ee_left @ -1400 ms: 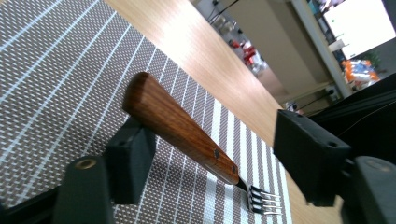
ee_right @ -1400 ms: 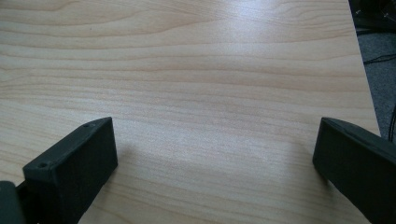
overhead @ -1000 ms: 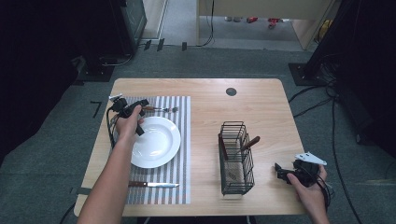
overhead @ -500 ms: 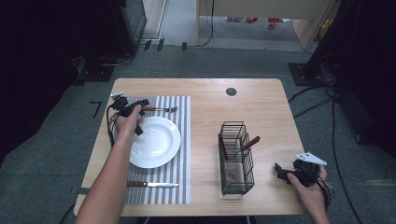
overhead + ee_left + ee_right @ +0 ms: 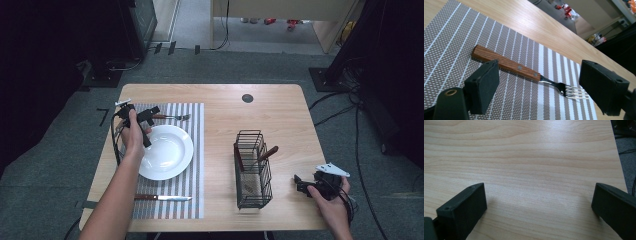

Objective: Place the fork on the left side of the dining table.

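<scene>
A fork (image 5: 172,117) with a wooden handle lies on the striped placemat (image 5: 192,195), just beyond the white plate (image 5: 165,152). My left gripper (image 5: 150,116) hovers low at the fork's handle end. In the left gripper view its jaws stand wide, and the fork (image 5: 506,63) lies flat across the mat ahead of the left gripper (image 5: 542,87), with the pads (image 5: 484,87) off it. My right gripper (image 5: 302,186) rests near the table's front right corner. The right gripper (image 5: 539,210) is open over bare wood.
A knife (image 5: 162,198) lies on the mat's near side, in front of the plate. A black wire basket (image 5: 252,192) stands at mid-right and holds wooden-handled utensils (image 5: 267,154). A dark round cap (image 5: 247,98) sits in the tabletop near the far edge.
</scene>
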{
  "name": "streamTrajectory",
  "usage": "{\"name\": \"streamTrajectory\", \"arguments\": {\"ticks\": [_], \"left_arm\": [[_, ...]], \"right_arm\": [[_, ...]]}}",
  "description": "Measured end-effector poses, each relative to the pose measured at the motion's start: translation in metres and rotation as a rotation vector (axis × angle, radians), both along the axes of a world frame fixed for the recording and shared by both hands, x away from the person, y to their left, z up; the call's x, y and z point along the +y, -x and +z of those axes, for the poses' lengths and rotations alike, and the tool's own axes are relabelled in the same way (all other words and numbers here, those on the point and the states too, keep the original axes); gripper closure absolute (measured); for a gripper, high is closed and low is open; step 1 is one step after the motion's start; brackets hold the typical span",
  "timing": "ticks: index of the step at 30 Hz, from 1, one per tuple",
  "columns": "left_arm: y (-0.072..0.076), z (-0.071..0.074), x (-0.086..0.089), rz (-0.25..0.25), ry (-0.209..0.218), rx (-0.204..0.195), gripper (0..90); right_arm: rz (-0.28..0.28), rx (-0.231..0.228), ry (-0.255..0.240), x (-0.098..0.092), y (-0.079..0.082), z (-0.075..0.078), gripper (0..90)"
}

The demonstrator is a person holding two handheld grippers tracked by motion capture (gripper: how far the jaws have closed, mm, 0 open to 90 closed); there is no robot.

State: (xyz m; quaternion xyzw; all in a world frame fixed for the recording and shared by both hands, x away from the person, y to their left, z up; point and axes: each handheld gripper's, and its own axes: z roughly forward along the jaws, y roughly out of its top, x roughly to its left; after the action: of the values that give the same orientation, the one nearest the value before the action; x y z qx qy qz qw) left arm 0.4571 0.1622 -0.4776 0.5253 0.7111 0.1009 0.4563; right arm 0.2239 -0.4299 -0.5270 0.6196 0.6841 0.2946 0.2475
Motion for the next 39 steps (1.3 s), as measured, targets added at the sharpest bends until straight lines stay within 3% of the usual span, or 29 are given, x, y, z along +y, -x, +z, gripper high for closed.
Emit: {"name": "streamTrajectory", "arguments": {"ticks": [2, 4, 15, 18, 20, 22, 34, 39], "left_arm": [[0.004, 0.003, -0.001, -0.03, -0.053, 0.007, 17.0], [0.008, 0.007, 0.0, -0.04, -0.062, -0.011, 15.9], [0.033, 0.022, 0.006, -0.071, -0.05, -0.111, 12.1], [0.045, 0.026, 0.009, -0.093, -0.117, -0.144, 11.0], [0.05, 0.028, 0.01, -0.099, -0.129, -0.159, 11.5], [0.054, 0.03, 0.01, -0.114, -0.129, -0.161, 11.5], [0.088, 0.037, 0.014, -0.167, -0.221, -0.186, 10.4], [0.097, 0.035, 0.017, -0.183, -0.22, -0.187, 10.4]], "right_arm": [[0.0, 0.0, 0.0, 0.0, 0.0, 0.0, 0.0], [0.0, 0.0, 0.0, 0.0, 0.0, 0.0, 0.0], [0.0, 0.0, 0.0, 0.0, 0.0, 0.0, 0.0], [0.0, 0.0, 0.0, 0.0, 0.0, 0.0, 0.0], [0.0, 0.0, 0.0, 0.0, 0.0, 0.0, 0.0], [0.0, 0.0, 0.0, 0.0, 0.0, 0.0, 0.0], [-0.001, 0.0, 0.0, 0.0, 0.0, 0.0, 0.0], [0.0, 0.0, 0.0, 0.0, 0.0, 0.0, 0.0]]}}
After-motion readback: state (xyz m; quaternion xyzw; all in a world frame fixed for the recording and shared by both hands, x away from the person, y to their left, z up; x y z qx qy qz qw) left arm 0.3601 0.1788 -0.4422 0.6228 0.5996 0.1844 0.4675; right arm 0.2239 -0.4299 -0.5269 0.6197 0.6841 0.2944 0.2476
